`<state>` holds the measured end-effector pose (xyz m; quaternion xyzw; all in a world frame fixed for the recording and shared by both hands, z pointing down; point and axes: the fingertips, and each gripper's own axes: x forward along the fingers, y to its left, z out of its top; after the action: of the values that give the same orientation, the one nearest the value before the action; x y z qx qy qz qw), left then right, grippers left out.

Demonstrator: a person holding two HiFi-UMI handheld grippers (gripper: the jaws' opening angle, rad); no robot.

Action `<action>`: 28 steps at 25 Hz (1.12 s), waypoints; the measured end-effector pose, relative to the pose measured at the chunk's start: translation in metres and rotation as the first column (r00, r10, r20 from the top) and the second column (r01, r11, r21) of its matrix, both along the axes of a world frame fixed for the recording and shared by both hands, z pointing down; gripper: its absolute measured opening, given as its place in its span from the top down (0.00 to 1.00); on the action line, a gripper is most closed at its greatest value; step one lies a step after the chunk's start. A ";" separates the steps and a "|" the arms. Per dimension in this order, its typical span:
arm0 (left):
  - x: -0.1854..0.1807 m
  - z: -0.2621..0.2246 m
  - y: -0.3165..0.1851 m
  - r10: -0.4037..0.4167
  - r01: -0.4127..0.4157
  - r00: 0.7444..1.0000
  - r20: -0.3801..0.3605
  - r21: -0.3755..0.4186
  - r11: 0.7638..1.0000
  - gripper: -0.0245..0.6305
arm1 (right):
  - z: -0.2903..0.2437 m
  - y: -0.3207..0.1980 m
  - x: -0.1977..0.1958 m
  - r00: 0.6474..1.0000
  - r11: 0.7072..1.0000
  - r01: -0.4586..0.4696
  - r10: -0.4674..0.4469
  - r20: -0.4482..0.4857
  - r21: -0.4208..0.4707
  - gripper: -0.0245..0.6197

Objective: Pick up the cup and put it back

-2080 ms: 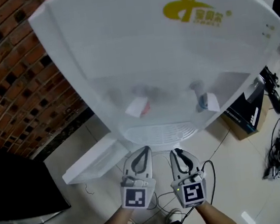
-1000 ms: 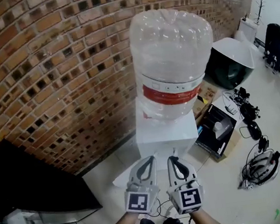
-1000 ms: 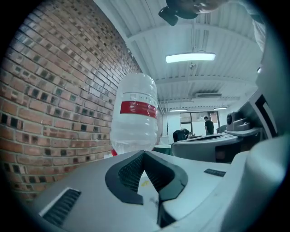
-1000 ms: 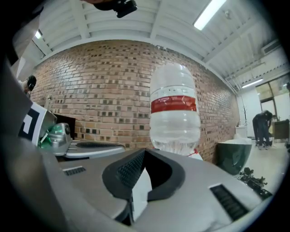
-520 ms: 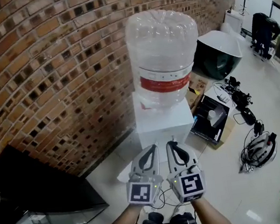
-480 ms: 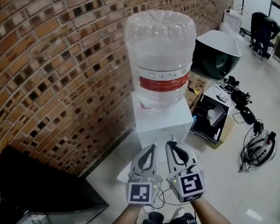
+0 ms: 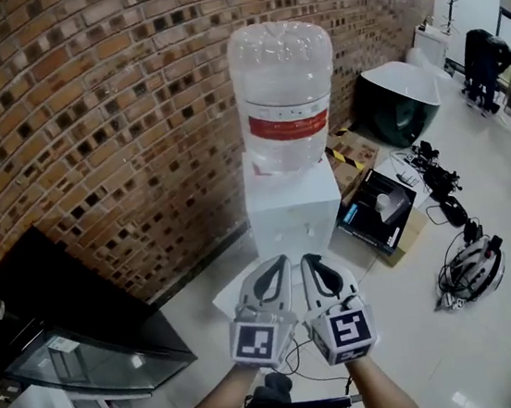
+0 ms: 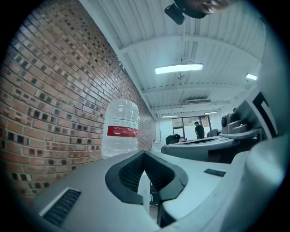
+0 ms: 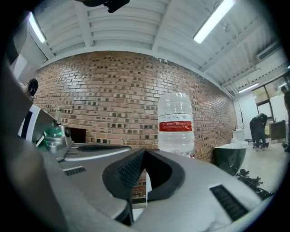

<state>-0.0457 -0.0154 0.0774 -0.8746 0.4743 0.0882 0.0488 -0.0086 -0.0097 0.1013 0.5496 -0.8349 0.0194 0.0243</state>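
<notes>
The cup cannot be made out in any view, so its place, its look and the way it points cannot be told (a small pale shape in the open black cardboard box on the floor is too small to name).

Two grippers are held side by side, near the front of the one white box-shaped water dispenser. The left gripper has its grey fingers pressed together at the tips with nothing between them, which its own view confirms. The right gripper is likewise closed and empty. Each carries one cube with square black-and-white markers, two in all.

One large clear plastic water bottle with a red band sits on the dispenser, upright, long axis vertical, against the red-brown brick wall
</notes>
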 end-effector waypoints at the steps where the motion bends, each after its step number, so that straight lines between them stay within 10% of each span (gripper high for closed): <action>1: 0.005 0.000 0.015 -0.007 0.007 1.000 -0.001 0.002 1.000 0.96 | -0.002 0.015 0.004 1.000 1.000 0.006 -0.006 0.010 0.006 0.95; 13: 0.044 -0.019 0.175 -0.041 0.041 0.999 -0.002 0.012 0.999 0.96 | -0.018 0.172 0.037 0.998 0.998 0.052 -0.052 0.022 0.025 0.96; 28: -0.010 -0.024 0.211 -0.063 0.063 0.998 0.004 0.007 0.998 0.96 | -0.027 0.212 -0.008 1.000 0.999 0.024 -0.024 -0.003 0.039 0.96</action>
<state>-0.0560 0.1960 0.0535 -0.8593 0.5010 0.0863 0.0557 -0.0171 0.2018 0.0748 0.5399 -0.8416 0.0023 0.0150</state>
